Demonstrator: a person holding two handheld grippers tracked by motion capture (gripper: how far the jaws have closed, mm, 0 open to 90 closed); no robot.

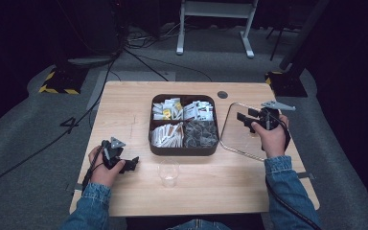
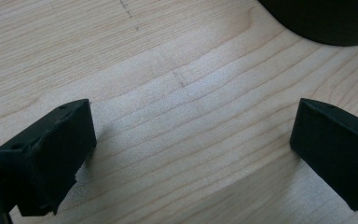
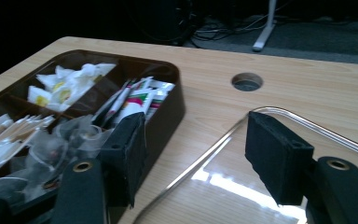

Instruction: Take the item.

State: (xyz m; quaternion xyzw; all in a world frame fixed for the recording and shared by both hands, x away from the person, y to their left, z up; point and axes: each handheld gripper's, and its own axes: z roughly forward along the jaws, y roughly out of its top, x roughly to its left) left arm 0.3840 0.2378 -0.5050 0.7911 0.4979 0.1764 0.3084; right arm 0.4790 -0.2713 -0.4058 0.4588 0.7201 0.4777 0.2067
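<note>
Your right gripper [image 1: 247,120] hovers with fingers half open and empty over the clear lid [image 1: 242,143], lying right of the box [image 1: 184,149] to expose sachets; your left gripper [image 1: 130,164] rests wide open, empty, on the counter [image 1: 124,105].

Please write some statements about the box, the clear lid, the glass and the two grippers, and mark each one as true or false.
1. The dark box has four compartments. True.
2. The clear lid sits on top of the box. False: it lies flat on the table, to the right of the box.
3. The right gripper has its jaws open with nothing between them. True.
4. The left gripper is clamped on a packet. False: its jaws stand wide apart over bare wood.
5. The clear glass stands inside the box. False: it stands on the table in front of the box.
</note>
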